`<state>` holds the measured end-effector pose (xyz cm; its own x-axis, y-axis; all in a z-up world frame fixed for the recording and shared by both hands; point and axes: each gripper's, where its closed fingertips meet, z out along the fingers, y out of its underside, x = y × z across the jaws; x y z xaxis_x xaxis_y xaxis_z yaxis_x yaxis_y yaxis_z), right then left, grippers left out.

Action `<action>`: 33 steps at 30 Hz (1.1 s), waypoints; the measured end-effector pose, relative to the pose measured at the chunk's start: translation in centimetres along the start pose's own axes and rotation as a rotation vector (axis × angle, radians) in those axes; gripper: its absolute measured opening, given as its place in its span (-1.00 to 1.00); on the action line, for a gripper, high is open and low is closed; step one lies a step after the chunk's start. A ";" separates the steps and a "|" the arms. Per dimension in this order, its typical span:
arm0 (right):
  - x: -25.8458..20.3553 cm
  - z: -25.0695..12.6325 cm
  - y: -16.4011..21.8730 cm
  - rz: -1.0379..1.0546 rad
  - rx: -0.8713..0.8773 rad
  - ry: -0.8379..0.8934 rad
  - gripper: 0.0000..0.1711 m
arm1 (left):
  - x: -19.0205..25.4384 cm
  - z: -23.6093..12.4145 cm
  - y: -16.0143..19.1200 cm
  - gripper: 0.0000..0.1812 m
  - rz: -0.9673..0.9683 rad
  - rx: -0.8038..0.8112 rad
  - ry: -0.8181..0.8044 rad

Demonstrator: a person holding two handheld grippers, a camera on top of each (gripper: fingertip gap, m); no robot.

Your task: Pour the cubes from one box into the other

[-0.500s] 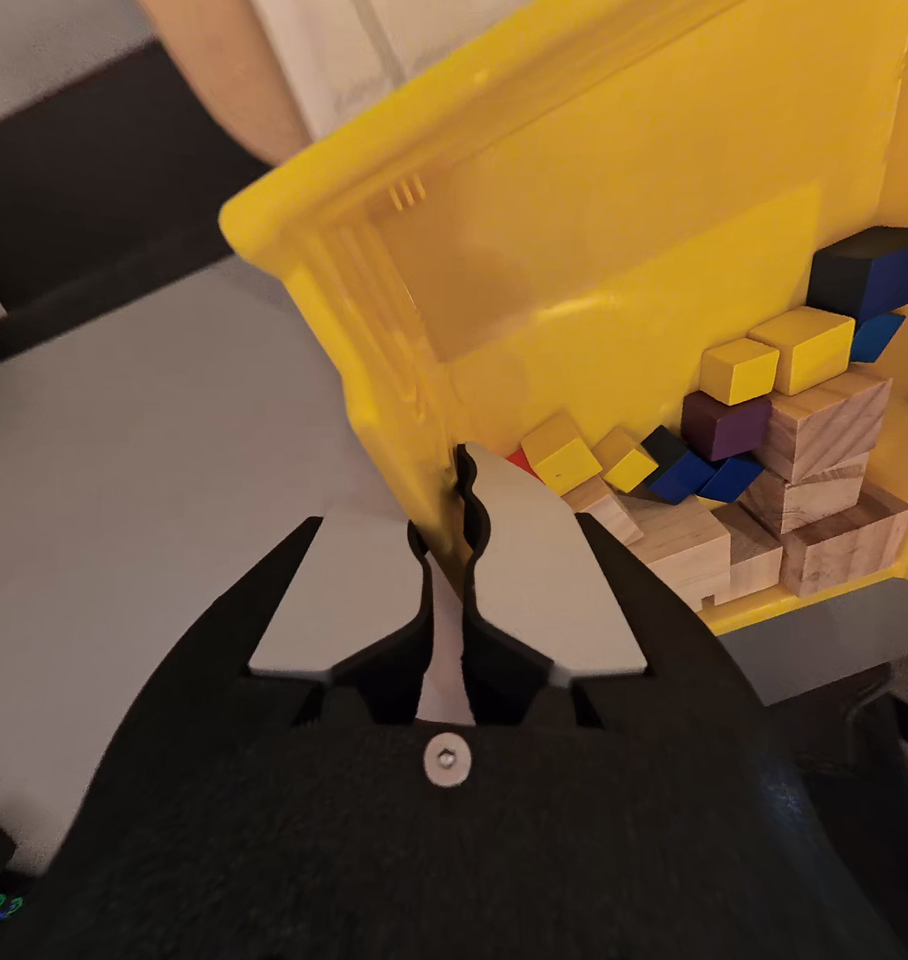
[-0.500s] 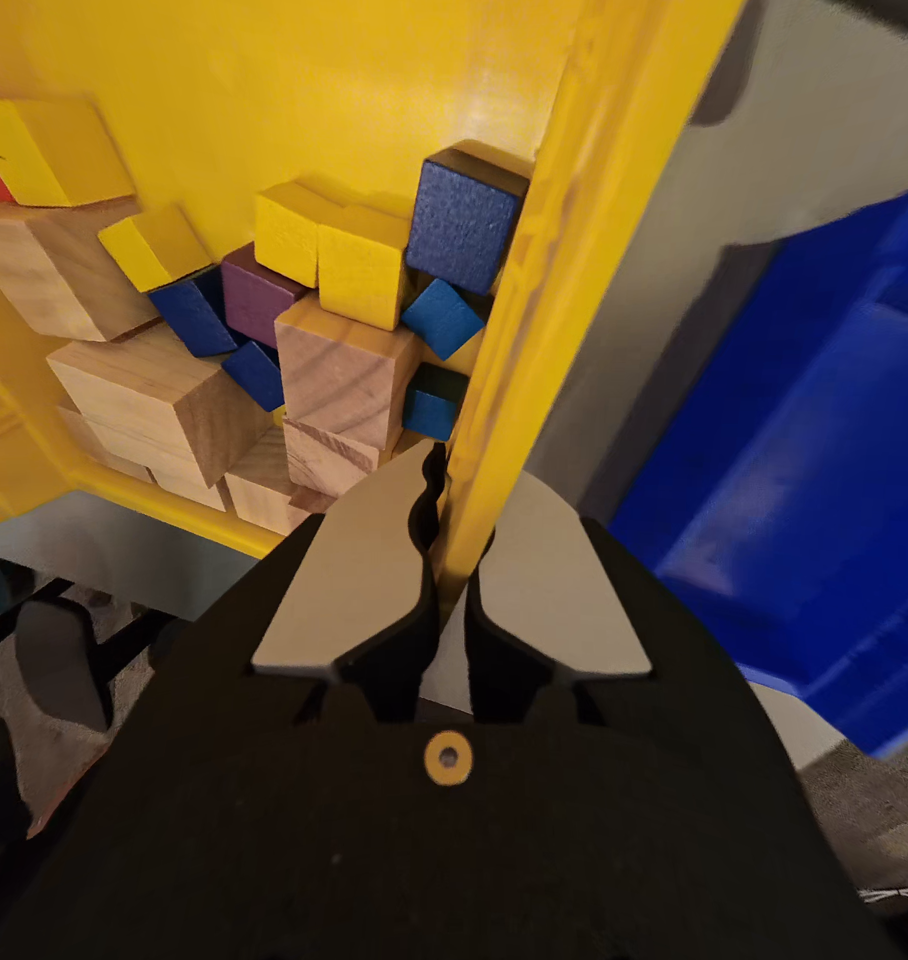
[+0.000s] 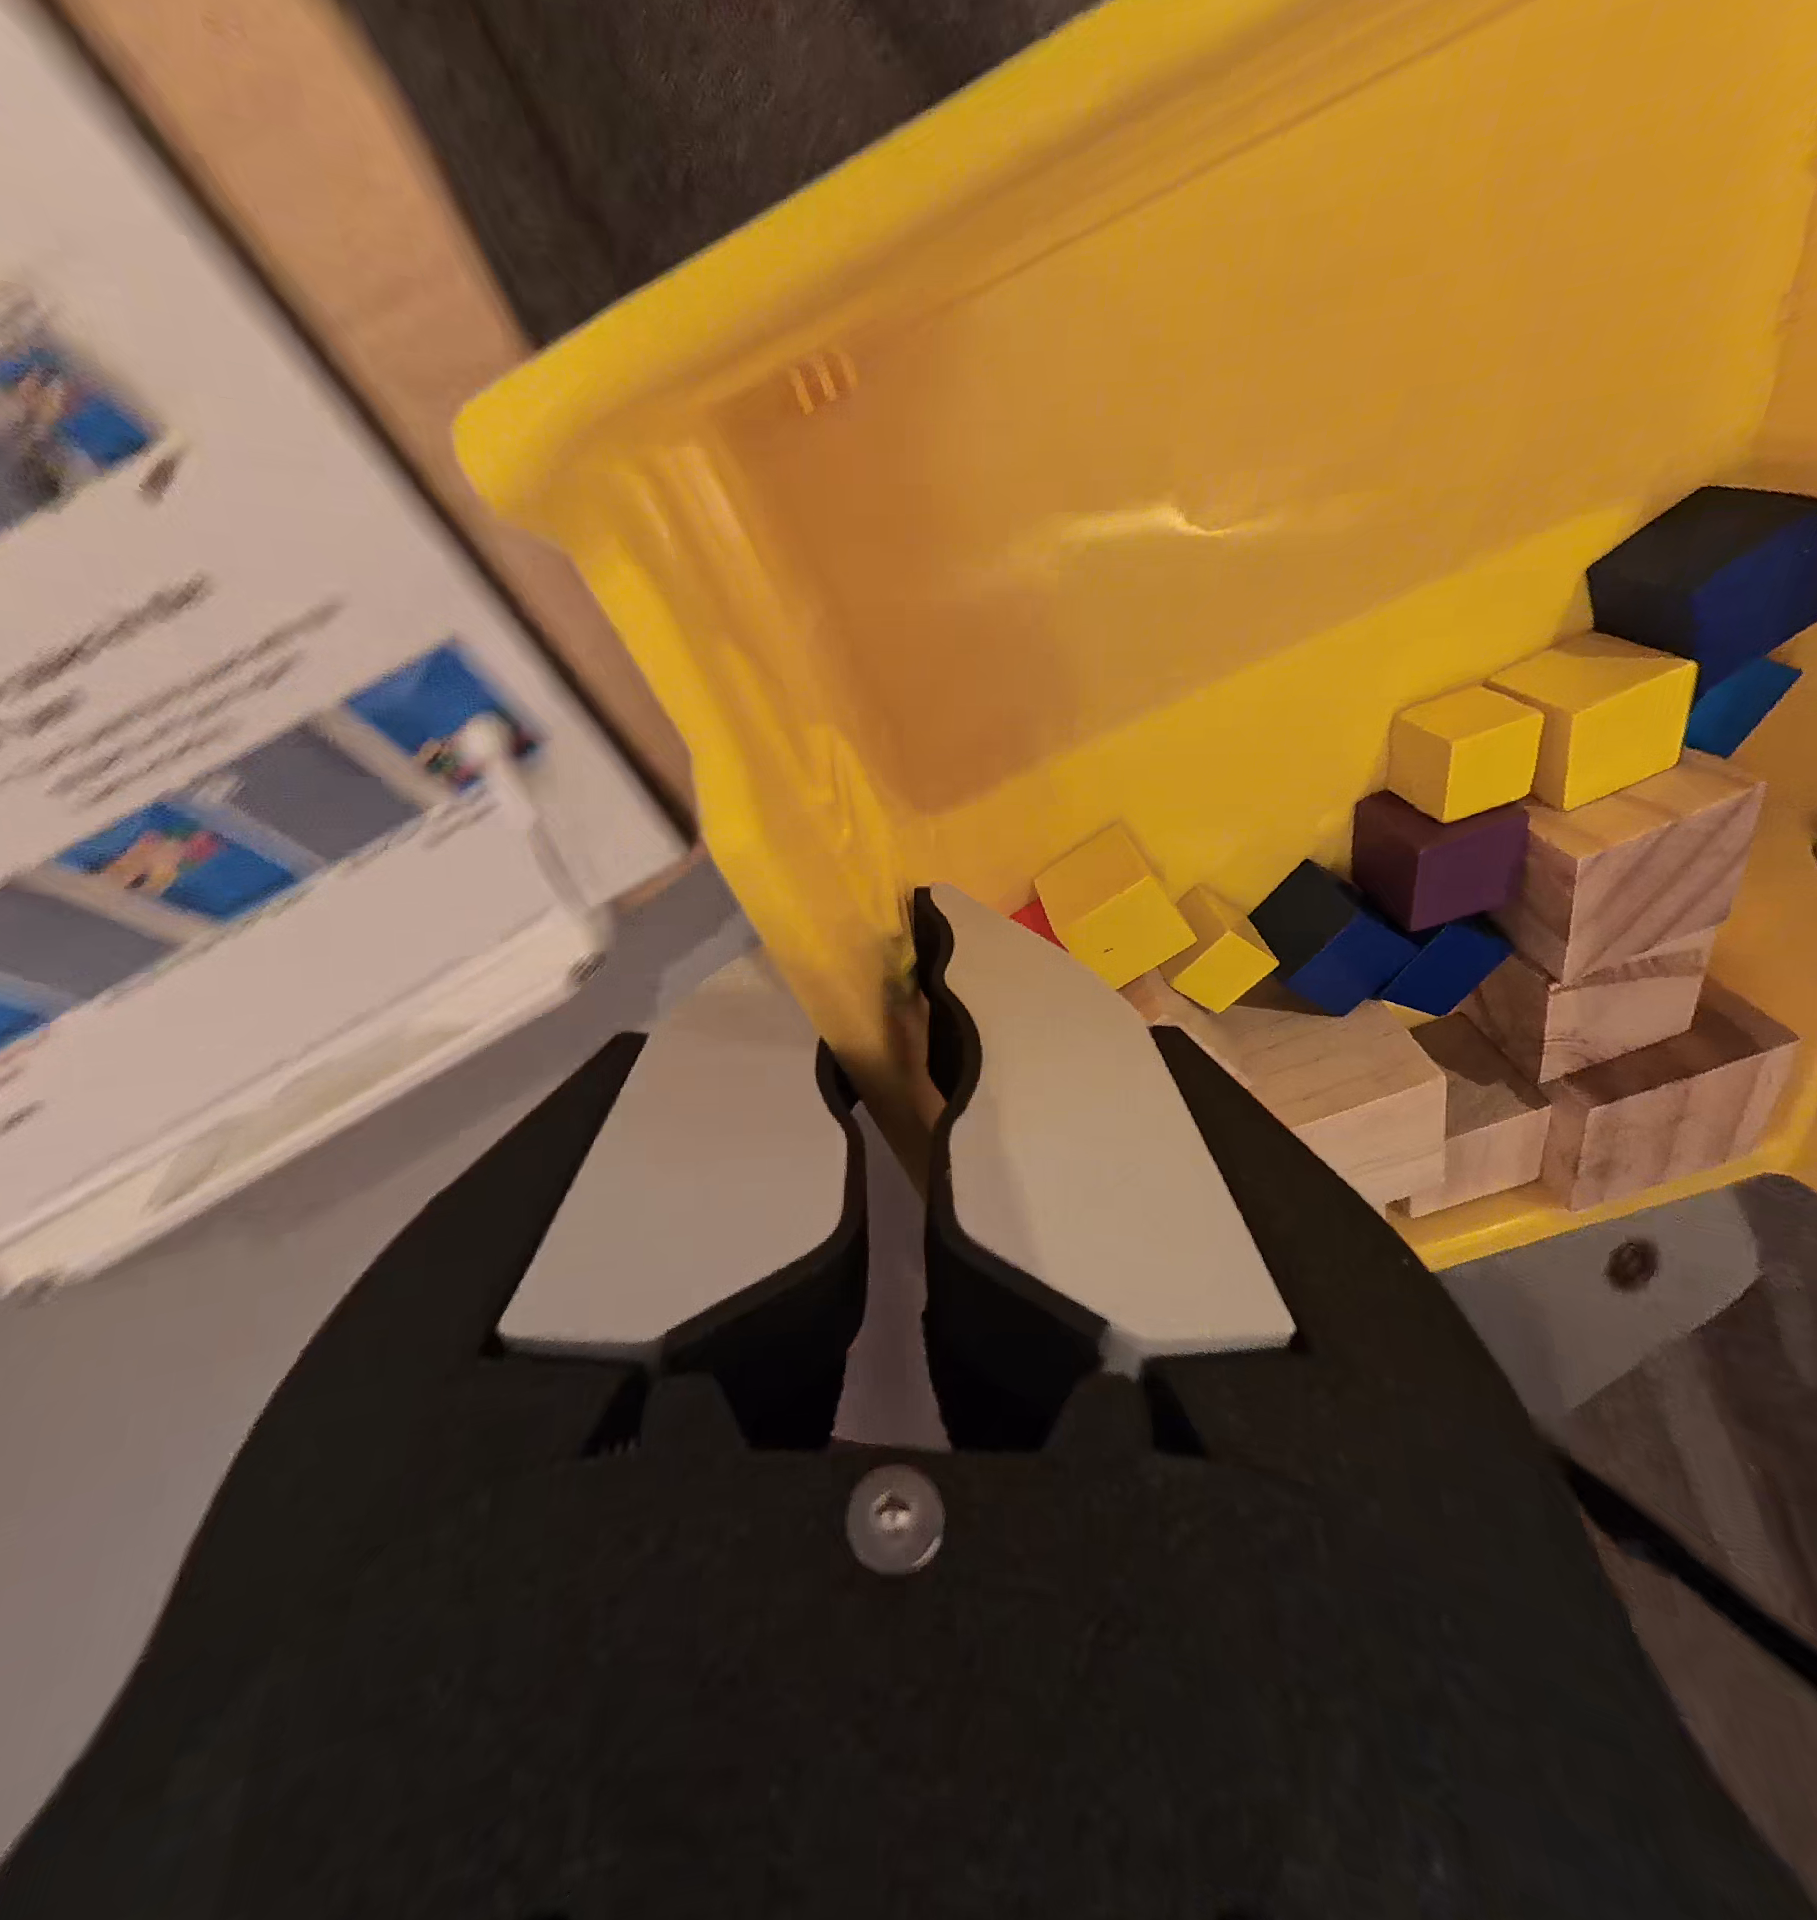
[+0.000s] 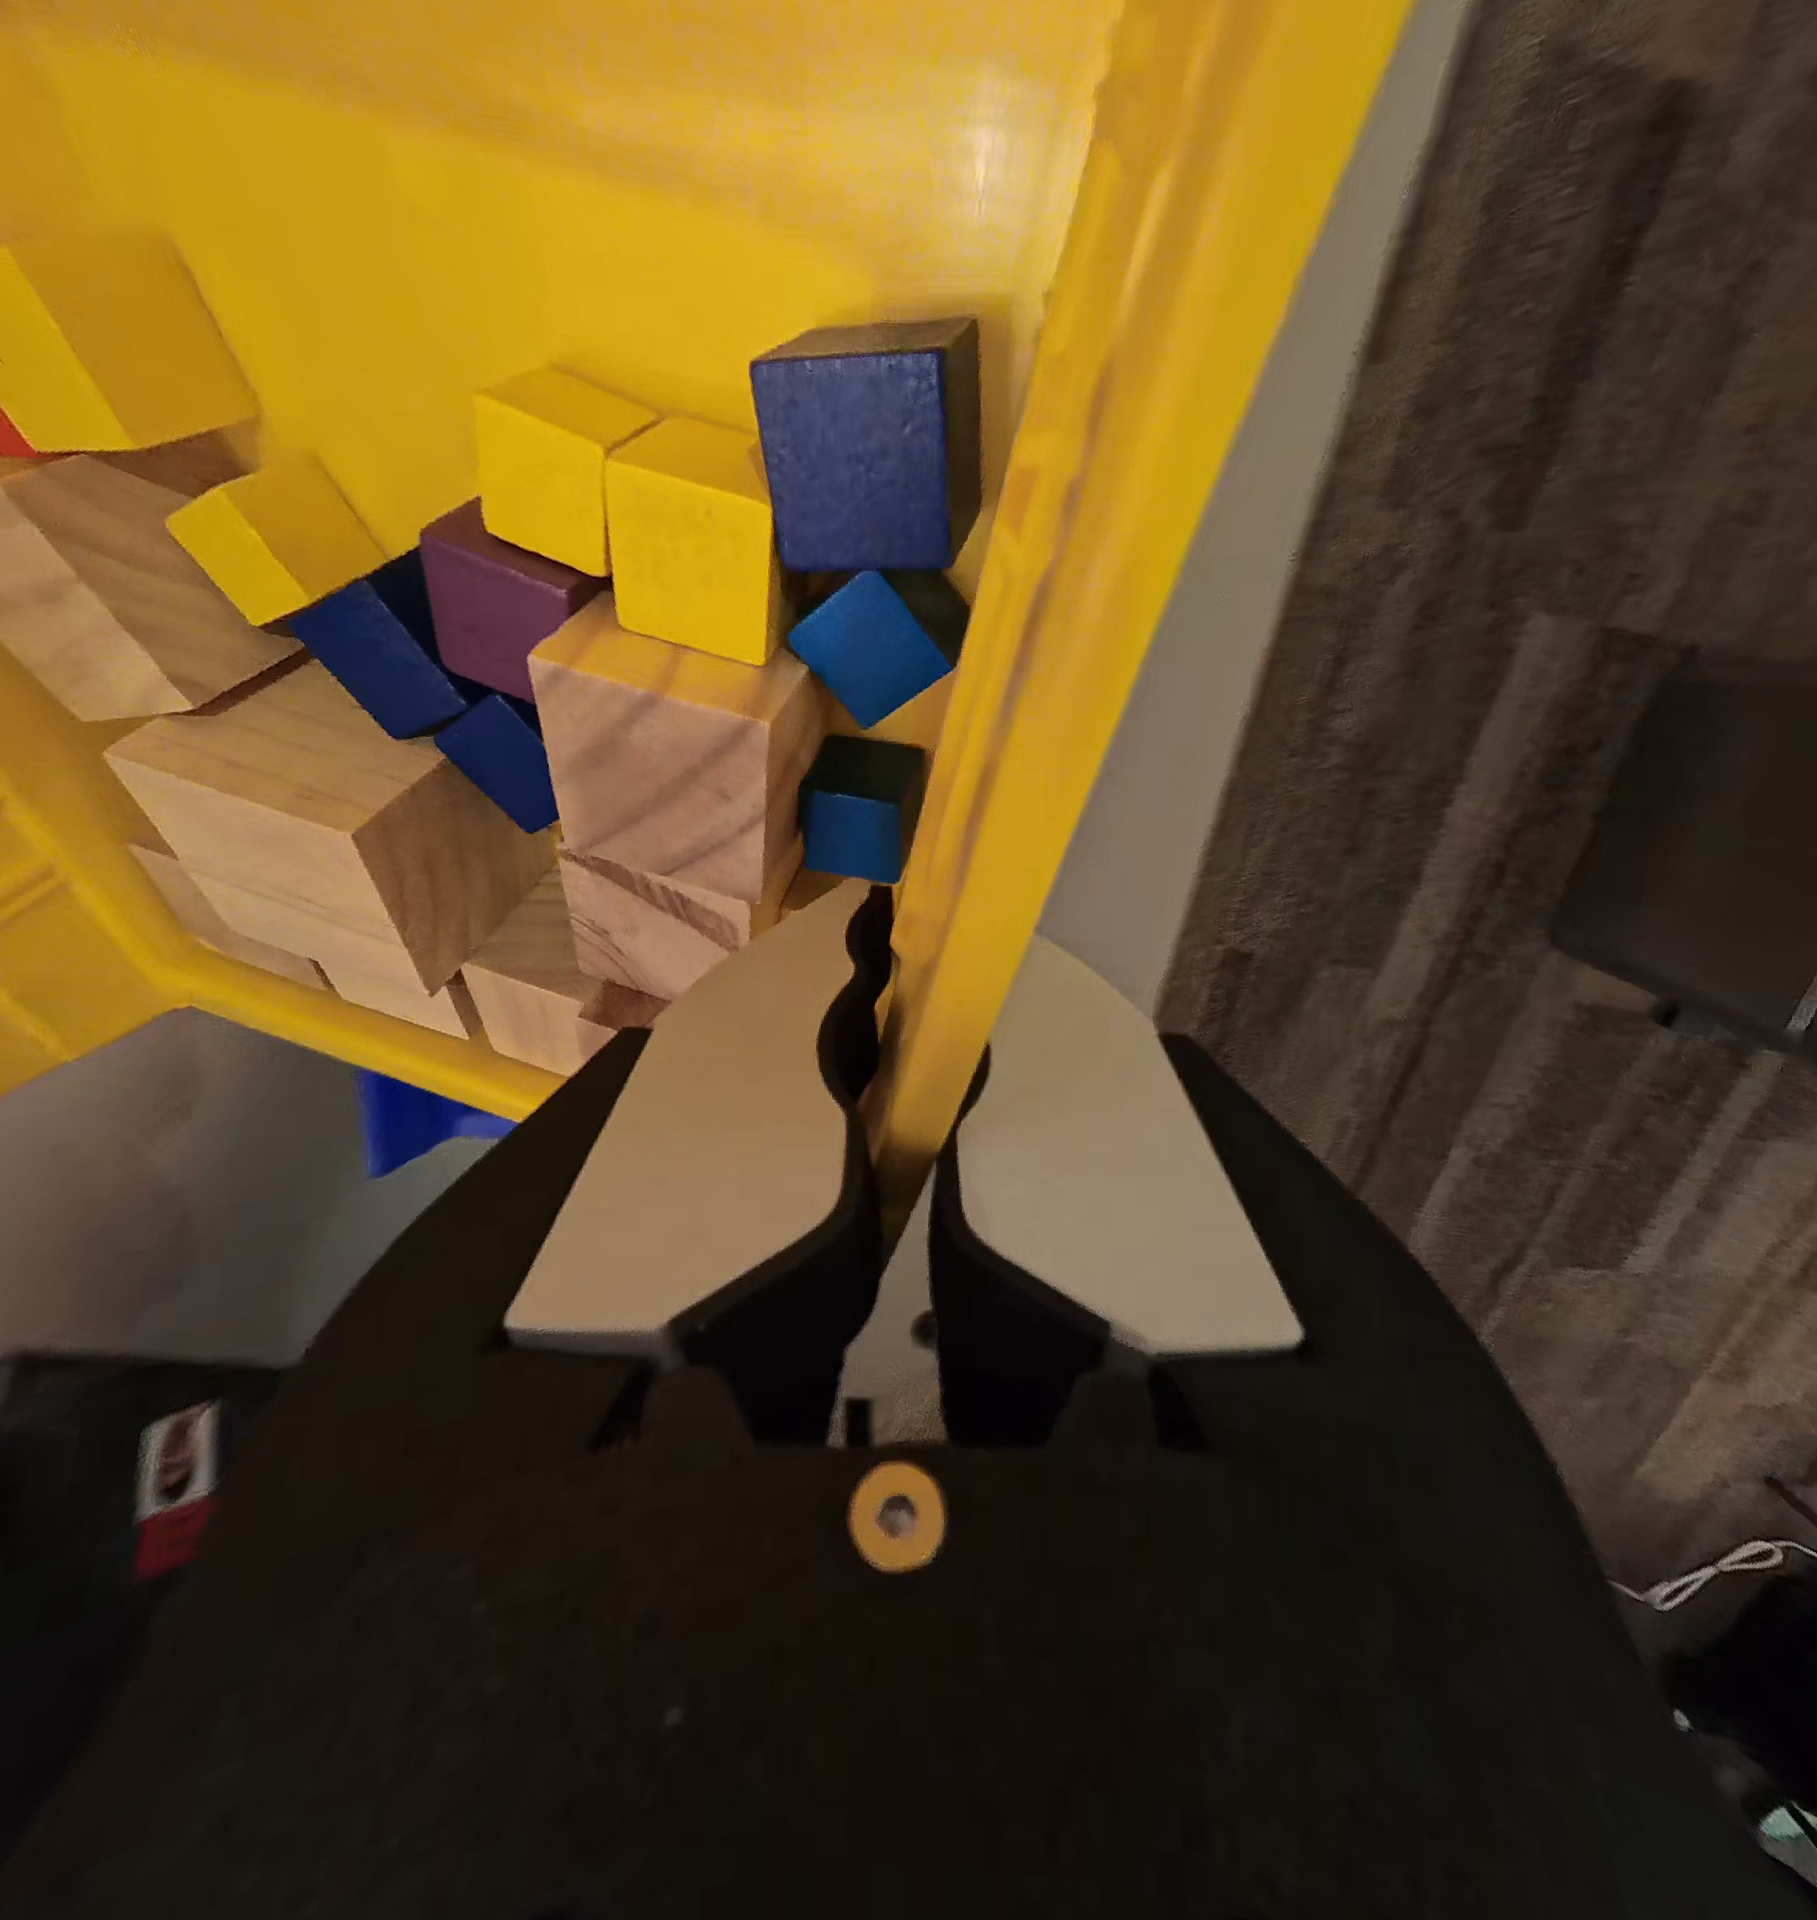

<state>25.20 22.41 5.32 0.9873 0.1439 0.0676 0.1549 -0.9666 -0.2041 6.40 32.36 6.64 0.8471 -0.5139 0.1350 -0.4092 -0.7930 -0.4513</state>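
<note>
Grey carpet behind; your left gripper (image 3: pixel 899 997) and right gripper (image 4: pixel 909 997) each pinch a side wall of the tilted yellow box (image 3: pixel 1247 436), wooden cubes (image 4: pixel 675 748) piled at its low edge.

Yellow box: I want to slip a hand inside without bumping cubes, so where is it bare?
The yellow box is bare across its upper inner face, above the cubes and beside the wall that the left tool clamps. It is crowded at the low edge and toward the wall held by the right tool.

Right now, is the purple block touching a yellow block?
Touching. In the right wrist view the purple block presses against the yellow block just above it, with no gap between them.
</note>
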 end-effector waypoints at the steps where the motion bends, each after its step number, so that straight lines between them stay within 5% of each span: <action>1: 1.9 0.0 -0.3 -0.002 0.021 0.040 -0.94 | 1.2 0.9 -1.2 -0.95 -0.009 0.042 0.019; 8: 7.9 3.1 -0.9 -0.034 0.091 0.165 -0.94 | 5.0 7.2 -2.1 -0.95 -0.099 0.178 0.159; 24: 1.1 3.9 1.7 -0.082 0.256 0.483 -0.93 | 1.1 9.8 3.6 -0.96 -0.194 0.404 0.326; 33: -1.2 1.1 3.3 -0.101 0.599 0.767 -0.94 | 1.2 8.4 4.9 -0.96 -0.181 0.695 0.468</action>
<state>24.56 19.24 3.49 0.7100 -0.1616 0.6854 0.4393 -0.6590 -0.6105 8.27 30.58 -2.78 0.5896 -0.6021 0.5383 0.1486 -0.5742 -0.8051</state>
